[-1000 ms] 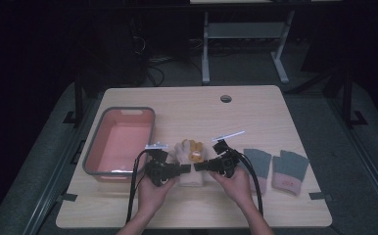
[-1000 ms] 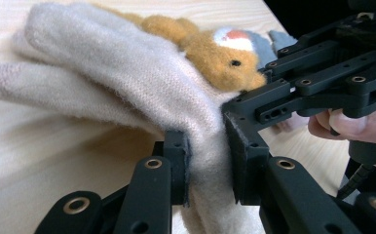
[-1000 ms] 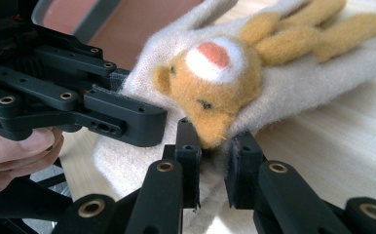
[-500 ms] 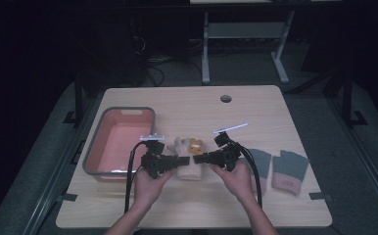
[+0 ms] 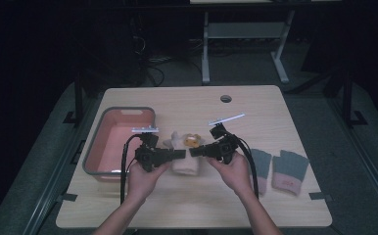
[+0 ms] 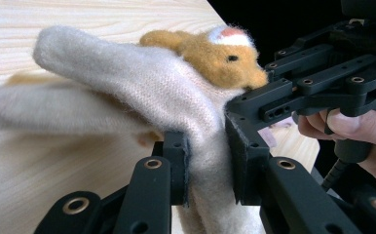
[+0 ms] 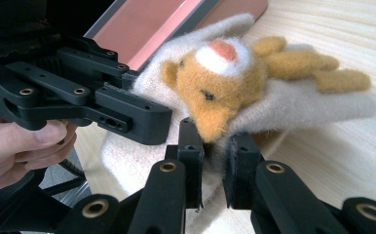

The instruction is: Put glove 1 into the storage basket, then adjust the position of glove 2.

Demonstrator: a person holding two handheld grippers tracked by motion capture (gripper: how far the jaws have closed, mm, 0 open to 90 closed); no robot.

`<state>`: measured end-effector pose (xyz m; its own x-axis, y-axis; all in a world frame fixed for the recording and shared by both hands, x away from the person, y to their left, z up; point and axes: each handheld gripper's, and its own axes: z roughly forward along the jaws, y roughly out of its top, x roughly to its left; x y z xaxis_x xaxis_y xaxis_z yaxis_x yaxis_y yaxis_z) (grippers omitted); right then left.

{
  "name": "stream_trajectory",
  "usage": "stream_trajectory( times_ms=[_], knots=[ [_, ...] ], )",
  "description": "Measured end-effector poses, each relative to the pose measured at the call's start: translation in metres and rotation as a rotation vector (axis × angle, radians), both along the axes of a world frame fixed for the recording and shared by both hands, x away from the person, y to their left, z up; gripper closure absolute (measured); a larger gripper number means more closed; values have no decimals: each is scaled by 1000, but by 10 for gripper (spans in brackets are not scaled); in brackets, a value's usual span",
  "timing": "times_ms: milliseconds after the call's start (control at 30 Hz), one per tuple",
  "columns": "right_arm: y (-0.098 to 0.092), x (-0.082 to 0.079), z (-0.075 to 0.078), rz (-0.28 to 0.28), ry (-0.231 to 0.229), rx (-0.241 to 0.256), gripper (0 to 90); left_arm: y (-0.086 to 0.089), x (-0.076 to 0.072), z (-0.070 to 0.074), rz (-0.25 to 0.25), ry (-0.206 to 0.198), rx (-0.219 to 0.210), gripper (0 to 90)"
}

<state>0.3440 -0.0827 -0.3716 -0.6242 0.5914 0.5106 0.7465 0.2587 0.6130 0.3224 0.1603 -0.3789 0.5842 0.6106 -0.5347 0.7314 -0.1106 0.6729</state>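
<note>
Left gripper [image 6: 206, 161] clamped on a fold of the cream mitten [image 6: 142, 92], jaws pinched close around the knit; lower cuff cut off below. Right gripper [image 7: 214, 163] likewise nipped shut on the mitten's edge just under the orange felt animal [image 7: 225, 78]. Mitten raised slightly over the table [image 5: 255, 105] near its front, between both hands. Beside it, pink tub [image 5: 101, 169], contents hard to make out.

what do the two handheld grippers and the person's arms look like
Both the left gripper and the right gripper are matte black, with flat linked bars, brass-coloured pivot rivets and blocky jaw pads. Each carries a pale flat plate on top and trails a black cable. The forearms are bare, with no sleeves or gloves.
</note>
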Motion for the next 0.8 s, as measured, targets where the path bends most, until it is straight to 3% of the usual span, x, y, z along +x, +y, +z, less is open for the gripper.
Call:
stream_trajectory(
  times_ms=[433, 800],
  knots=[
    [5, 5, 4, 2, 16, 11, 805, 4, 6, 6, -10, 14, -2, 720],
    [13, 10, 16, 1, -9, 34, 805, 15, 11, 22, -13, -25, -9, 726]
  ],
)
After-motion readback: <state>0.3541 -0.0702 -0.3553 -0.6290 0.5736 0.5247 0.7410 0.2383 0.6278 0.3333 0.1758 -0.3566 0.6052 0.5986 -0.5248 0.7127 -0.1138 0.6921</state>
